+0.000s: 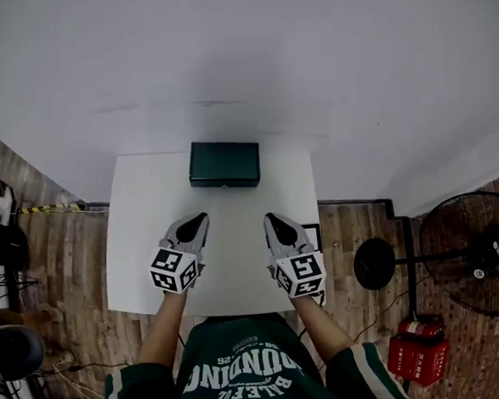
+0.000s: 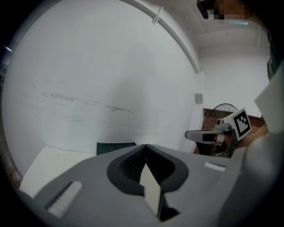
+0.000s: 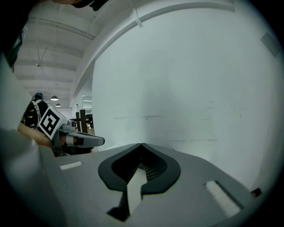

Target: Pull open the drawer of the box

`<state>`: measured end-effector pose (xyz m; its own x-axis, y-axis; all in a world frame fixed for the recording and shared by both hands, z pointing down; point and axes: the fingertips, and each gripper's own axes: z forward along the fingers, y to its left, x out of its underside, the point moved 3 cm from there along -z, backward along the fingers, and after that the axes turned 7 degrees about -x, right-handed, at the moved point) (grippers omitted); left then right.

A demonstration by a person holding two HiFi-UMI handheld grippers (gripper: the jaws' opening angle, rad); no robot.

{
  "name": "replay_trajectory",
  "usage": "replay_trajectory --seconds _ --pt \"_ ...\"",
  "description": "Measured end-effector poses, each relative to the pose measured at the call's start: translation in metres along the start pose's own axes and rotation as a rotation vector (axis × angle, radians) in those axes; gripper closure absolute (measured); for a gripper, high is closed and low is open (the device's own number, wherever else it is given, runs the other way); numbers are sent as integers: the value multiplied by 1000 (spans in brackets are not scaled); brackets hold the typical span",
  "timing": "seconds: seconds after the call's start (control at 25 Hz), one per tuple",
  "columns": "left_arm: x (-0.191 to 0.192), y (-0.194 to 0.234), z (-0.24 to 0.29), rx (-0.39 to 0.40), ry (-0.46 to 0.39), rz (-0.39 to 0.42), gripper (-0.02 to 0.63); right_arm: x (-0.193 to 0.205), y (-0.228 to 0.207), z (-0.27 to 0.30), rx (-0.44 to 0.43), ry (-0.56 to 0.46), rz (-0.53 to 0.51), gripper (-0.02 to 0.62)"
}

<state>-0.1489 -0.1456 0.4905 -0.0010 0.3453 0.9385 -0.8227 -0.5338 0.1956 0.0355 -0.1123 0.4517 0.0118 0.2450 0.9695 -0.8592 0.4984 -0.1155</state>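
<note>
A dark green box [image 1: 224, 164] stands at the far edge of the white table [image 1: 142, 244], against the wall, its drawer shut. In the left gripper view only the box [image 2: 114, 147] top peeks over the jaws. My left gripper [image 1: 198, 219] hovers over the table's middle, well short of the box, jaws shut and empty. My right gripper [image 1: 273, 221] hangs beside it at the same distance, also shut with nothing in it. The left gripper [image 2: 145, 145] tip points toward the wall; the right gripper [image 3: 141, 145] faces the bare wall, box hidden.
A white wall rises right behind the table. A black standing fan [image 1: 475, 251] and a red case [image 1: 421, 355] sit on the wooden floor to the right. A black chair [image 1: 13, 347] and cables lie at the left.
</note>
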Motion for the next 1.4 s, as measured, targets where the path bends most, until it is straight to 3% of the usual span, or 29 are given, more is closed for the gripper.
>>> replay_trajectory --seconds 0.48,0.68,1.04,1.4 --pt "0 3 28 -4 22 -29 554 4 -20 15 -10 19 15 594" --pt "26 3 51 5 86 -38 554 20 -26 28 -16 53 36 594" --pt "98 -4 72 -6 208 -138 554 79 -30 34 -35 146 105 594" --pt "113 14 111 -77 232 -190 552 89 -34 37 -51 177 122 594"
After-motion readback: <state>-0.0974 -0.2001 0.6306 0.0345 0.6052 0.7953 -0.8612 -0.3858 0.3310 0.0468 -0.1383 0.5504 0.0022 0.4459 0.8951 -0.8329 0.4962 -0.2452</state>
